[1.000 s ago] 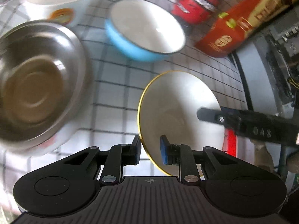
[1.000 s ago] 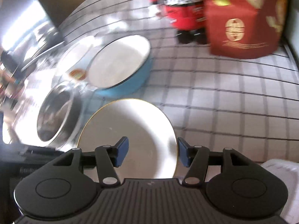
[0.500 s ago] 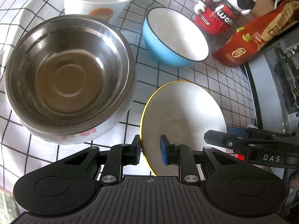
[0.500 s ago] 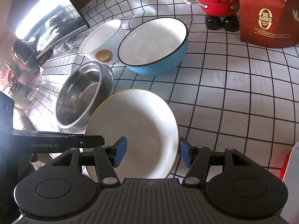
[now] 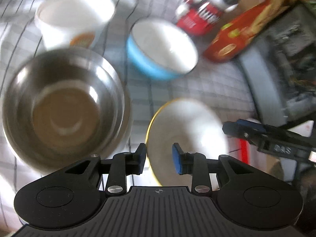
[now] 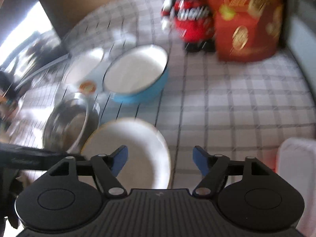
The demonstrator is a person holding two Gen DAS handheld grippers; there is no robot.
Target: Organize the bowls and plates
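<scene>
My plate (image 5: 187, 126) lies on the checked cloth (image 6: 227, 102), white with a yellow rim, right in front of both tools. Its near-left edge sits between the pads of my left gripper (image 5: 159, 159), whose jaws are opening — I see a gap on each side of the rim, so nothing is pinched. My right gripper (image 6: 160, 161) has the plate's right part between its blue pads, and its jaws are opening too, spread wide, with the right pad well clear of the rim.

Just left of the plate stands the steel bowl (image 5: 61, 106), close enough that I can't tell whether they touch. Beyond the plate sits the blue bowl (image 5: 162, 49), white inside, and to its left the white cup (image 5: 73, 17) with an orange label. The cup and the steel bowl look near each other — everything is smeared by motion blur.

At the far edge of the cloth stand a red toy figure (image 6: 191, 17) and, just beside it on the right, a red box (image 6: 248, 19). In the left view the right gripper's arm reaches in from the right, beside the plate.
</scene>
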